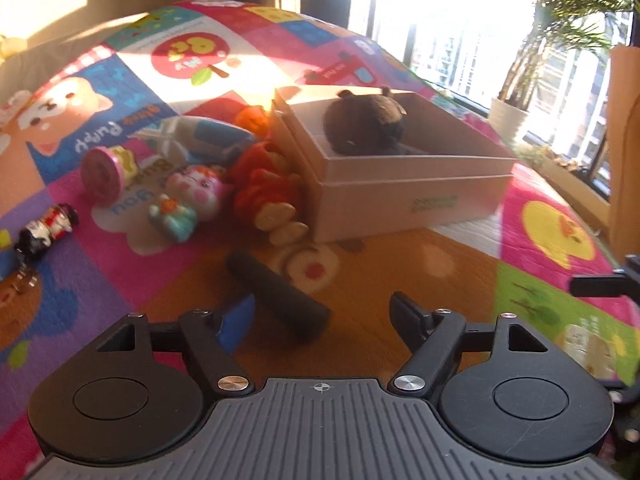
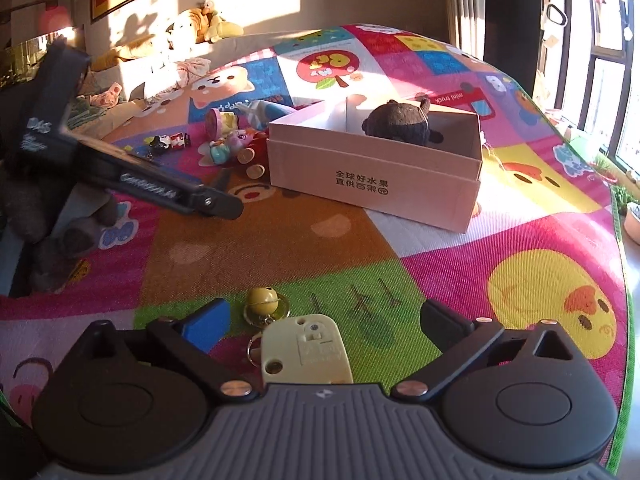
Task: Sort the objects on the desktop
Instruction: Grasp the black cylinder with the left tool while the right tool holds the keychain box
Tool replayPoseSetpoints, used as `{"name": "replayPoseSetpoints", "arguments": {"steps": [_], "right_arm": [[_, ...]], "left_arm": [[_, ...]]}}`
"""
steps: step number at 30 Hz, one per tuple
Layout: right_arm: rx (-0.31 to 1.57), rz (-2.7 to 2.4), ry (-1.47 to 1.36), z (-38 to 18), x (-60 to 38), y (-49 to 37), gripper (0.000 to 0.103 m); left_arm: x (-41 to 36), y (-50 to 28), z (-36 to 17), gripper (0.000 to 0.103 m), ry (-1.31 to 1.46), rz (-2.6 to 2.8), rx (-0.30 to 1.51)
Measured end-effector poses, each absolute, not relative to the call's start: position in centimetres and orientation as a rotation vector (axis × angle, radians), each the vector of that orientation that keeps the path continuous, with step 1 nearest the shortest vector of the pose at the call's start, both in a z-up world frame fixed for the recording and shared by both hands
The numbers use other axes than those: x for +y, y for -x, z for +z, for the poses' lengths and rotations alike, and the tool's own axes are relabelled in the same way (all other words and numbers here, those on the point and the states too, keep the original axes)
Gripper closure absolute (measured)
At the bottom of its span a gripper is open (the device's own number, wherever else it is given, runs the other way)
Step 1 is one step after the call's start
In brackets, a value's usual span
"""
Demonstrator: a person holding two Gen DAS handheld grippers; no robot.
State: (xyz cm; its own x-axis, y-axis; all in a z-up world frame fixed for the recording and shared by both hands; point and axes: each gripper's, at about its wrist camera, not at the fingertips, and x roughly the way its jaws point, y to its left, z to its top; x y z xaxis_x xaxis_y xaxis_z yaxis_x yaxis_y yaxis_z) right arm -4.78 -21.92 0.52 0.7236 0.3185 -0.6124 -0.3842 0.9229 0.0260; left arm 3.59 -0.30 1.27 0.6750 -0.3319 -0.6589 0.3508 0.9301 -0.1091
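The open pale cardboard box, printed on its near wall, stands on the multicoloured cartoon play mat and holds one item only, a dark brown plush animal lying toward its far side. On that evidence the sorting is at an early stage. Outstanding items cluster at the box's nine o'clock: a red and cream wooden bead figure touching the box wall, a pink-faced doll figurine, a pink round-ended stamp toy, a blue and white tube-like toy, an orange piece behind it, and, well apart at the far left, a small black, white and red figure. A black cylindrical object lies on the mat at twelve o'clock from the left gripper, whose jaws stand spread with nothing pressed between them. The right gripper also has its jaws spread wide; a pale yellow flat tag with a yellow bell on a keyring lies between them, untouched by either pad. Judgement: the keyring appears the next candidate, most of the sorting remaining.
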Motion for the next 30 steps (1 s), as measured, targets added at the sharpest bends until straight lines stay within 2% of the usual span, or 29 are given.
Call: {"name": "replayPoseSetpoints", "arguments": {"steps": [8, 10, 12, 16, 27, 28, 29, 30], "right_arm": [[0.689, 0.376, 0.085, 0.1, -22.1, 4.3, 0.002], [0.689, 0.372, 0.082, 0.1, -22.2, 4.3, 0.002], [0.690, 0.372, 0.075, 0.0, -22.2, 4.3, 0.002], [0.703, 0.383, 0.065, -0.1, -22.3, 4.0, 0.002], [0.715, 0.383, 0.056, -0.1, -22.3, 3.9, 0.002], [0.716, 0.383, 0.057, -0.1, -22.3, 3.9, 0.002], [0.715, 0.383, 0.057, -0.1, -22.3, 3.9, 0.002], [0.714, 0.382, 0.058, -0.1, -22.3, 3.9, 0.002]], "left_arm": [[-3.0, -5.2, 1.0, 0.021, 0.102, -0.487, 0.752], [-3.2, -4.8, 1.5, 0.018, 0.097, -0.505, 0.727], [-3.0, -3.9, 2.3, 0.006, 0.052, -0.498, 0.667], [-2.2, -3.0, 2.6, 0.003, -0.130, -0.376, 0.573], [-1.9, -8.1, 0.1, 0.004, -0.150, -0.349, 0.690], [-2.0, -8.2, 0.1, 0.007, -0.151, -0.352, 0.694], [-2.3, -8.3, 0.0, 0.017, -0.159, -0.349, 0.701], [-2.4, -8.4, -0.1, 0.022, -0.164, -0.335, 0.698]]}}
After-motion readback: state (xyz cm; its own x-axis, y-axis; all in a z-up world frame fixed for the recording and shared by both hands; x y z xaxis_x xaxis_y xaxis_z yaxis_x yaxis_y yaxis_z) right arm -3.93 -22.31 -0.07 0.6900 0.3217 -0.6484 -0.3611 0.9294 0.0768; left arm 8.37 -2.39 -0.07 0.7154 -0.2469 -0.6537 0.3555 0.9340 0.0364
